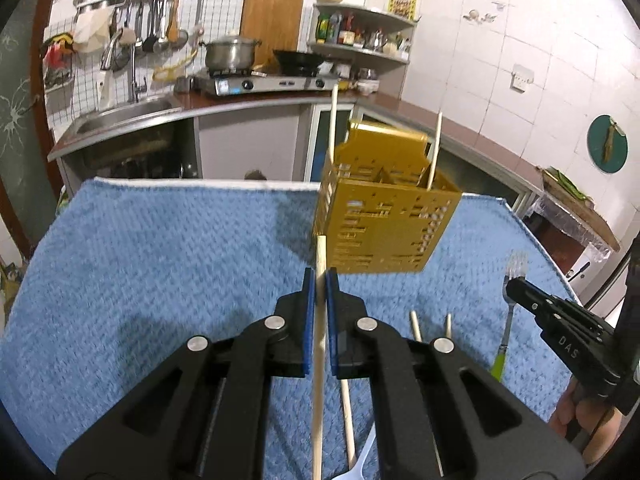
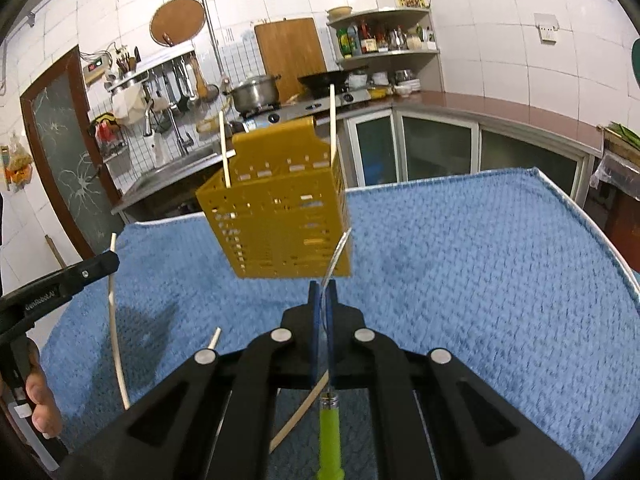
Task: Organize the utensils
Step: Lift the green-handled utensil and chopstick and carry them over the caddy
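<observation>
Covering the whole work surface, the blue knitted towel [image 1: 160,260] gives a soft, uneven footing, and that is the first source of trouble: the yellow perforated plastic utensil caddy [image 1: 384,216] stands on it at the far middle, and any sideways knock from an incoming tool could tip it or skid it. Two pale wooden chopsticks [image 1: 333,120] already stand upright in it, one at each end, so a new piece pushed in at an angle could clash with them or catch on the caddy's rim.

On the right, the right gripper [image 2: 321,292] is clamped shut on a green-handled metal fork [image 2: 330,432], gripping the thin metal neck while the green handle hangs back toward the camera and the tines arc up toward the caddy. With so slim a purchase the fork may pivot between the pads and miss the opening. On the left, the left gripper [image 1: 319,280] is closed tight on a long pale wooden chopstick [image 1: 318,380], held part-way along, so its long free ends could swing and strike the caddy wall.

Both tools point at the same small container, so the two grippers might collide if they arrive together.

Near the bottom, loose chopsticks [image 1: 347,412] and what looks like a white plastic utensil [image 1: 362,460], though it is half hidden, lie on the towel; a trailing handle could drag them off.
</observation>
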Action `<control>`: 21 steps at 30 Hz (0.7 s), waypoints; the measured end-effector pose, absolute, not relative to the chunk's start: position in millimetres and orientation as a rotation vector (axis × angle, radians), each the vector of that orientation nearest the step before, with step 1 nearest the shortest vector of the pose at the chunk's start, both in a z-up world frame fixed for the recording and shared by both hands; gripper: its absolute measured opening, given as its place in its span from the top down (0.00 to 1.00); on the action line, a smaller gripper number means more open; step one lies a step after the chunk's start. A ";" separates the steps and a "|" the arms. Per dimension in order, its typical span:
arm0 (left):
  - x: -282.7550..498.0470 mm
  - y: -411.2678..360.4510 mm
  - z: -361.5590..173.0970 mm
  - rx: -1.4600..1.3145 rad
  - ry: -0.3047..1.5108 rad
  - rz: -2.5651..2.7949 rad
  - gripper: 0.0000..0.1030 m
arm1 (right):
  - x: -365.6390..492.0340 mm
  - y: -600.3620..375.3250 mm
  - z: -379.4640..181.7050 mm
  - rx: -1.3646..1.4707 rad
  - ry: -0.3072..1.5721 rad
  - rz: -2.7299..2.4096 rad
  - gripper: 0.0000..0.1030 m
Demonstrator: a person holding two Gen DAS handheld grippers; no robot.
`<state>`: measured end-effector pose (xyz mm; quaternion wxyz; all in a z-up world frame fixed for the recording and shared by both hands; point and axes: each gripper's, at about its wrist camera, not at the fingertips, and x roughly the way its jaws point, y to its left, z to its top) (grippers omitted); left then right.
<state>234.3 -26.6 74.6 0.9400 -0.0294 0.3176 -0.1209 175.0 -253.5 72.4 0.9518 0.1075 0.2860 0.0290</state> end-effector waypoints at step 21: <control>252.4 -32.6 165.1 -0.083 0.424 -0.305 0.96 | 192.0 -257.0 172.2 0.221 0.322 0.096 0.98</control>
